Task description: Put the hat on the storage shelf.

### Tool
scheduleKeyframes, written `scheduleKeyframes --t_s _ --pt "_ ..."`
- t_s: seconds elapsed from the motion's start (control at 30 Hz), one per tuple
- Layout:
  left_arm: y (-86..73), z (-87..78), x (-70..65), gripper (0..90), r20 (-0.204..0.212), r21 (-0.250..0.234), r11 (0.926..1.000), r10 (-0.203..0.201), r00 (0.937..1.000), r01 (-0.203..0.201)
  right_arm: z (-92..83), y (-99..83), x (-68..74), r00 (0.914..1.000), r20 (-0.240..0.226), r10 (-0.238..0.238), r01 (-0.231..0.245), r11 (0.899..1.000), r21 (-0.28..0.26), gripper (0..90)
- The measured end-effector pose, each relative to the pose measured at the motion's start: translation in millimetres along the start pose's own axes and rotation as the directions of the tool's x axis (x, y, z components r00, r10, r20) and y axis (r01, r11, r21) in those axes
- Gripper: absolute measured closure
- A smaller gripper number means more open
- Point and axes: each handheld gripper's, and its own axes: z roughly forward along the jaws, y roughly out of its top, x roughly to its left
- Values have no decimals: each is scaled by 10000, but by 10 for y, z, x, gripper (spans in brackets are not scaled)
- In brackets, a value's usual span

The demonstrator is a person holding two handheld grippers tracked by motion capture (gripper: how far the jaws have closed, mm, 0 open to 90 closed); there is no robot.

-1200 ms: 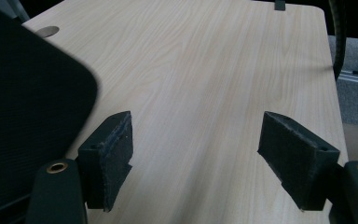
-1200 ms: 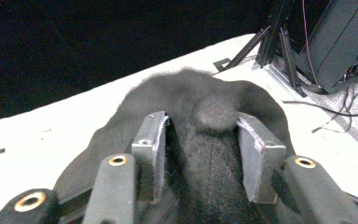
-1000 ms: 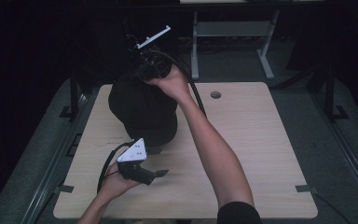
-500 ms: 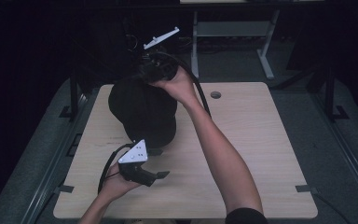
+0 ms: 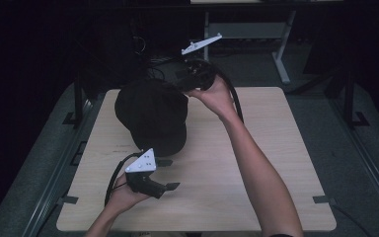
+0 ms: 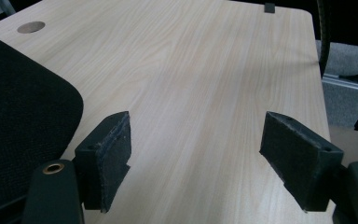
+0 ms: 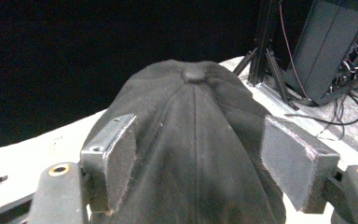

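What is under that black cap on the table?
The black cap rests crown up on the wooden table, brim toward the left gripper. Whatever lies inside or beneath it is covered by the fabric; nothing pokes out.

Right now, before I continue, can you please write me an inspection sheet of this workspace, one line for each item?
Surface: light wooden table with rounded corners, bare wood around the cap, a round hole near the far edge.
Job's things: black fabric baseball cap lies on the table, its brim toward the person.
Clutter: nothing seen.
Grippers: left tongs open over bare wood beside the brim; right tongs open behind the cap's crown, having just been opening, pads not pressing it.
Cables: black cable trails from the right tongs; loose wires on the floor.
Surroundings: dark room, grey floor, metal desk legs behind the table.
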Motion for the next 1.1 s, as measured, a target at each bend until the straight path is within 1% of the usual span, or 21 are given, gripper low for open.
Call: scheduleKeyframes --t_s 0.13,0.2,0.27,0.33,0.43,0.57,0.7,0.73,0.77,0.83,0.9,1.1 --pt "6 -10 -3 241 -7 -79 10000 -30 10000 30 -98 -51 -7 10000 18 47 -47 10000 -23 256" --pt "6 -3 -7 240 -3 -56 10000 -23 10000 23 -150 -85 -9 10000 28 83 -83 10000 -25 251" --pt "8 2 -8 239 12 30 10000 80 10000 -80 -213 -133 -20 9999 49 121 -121 9999 28 241" --pt "7 8 -15 239 3 19 10000 68 10000 -68 -270 -183 -29 9999 102 116 -116 9999 -11 241" --pt "6 10 -20 239 2 37 10000 71 10000 -71 -385 -296 -60 9995 140 286 -286 9996 12 231" --pt "2 13 -24 239 -1 46 10000 34 10000 -34 -502 -428 -91 9989 278 372 -372 9993 13 225" --pt "4 19 -24 238 -17 78 9999 109 9999 -109 -617 -547 -119 9978 375 545 -546 9985 28 217" --pt "5 19 -24 238 -25 114 9998 146 9999 -146 -649 -575 -128 9976 385 575 -576 9983 13 214" --pt "3 25 -31 238 -20 48 10000 77 10000 -77 -680 -601 -129 9970 405 656 -655 9978 -30 214" --pt "1 22 -32 238 -18 103 9999 108 9999 -108 -752 -669 -135 9968 452 659 -656 9978 -99 212" --pt "-1 22 -36 237 -19 90 10000 32 10000 -32 -790 -710 -135 9963 487 707 -704 9975 -95 207" --pt "-3 8 -27 237 -76 167 9998 120 9999 -119 -932 -892 -141 9939 622 911 -913 9958 11 198"
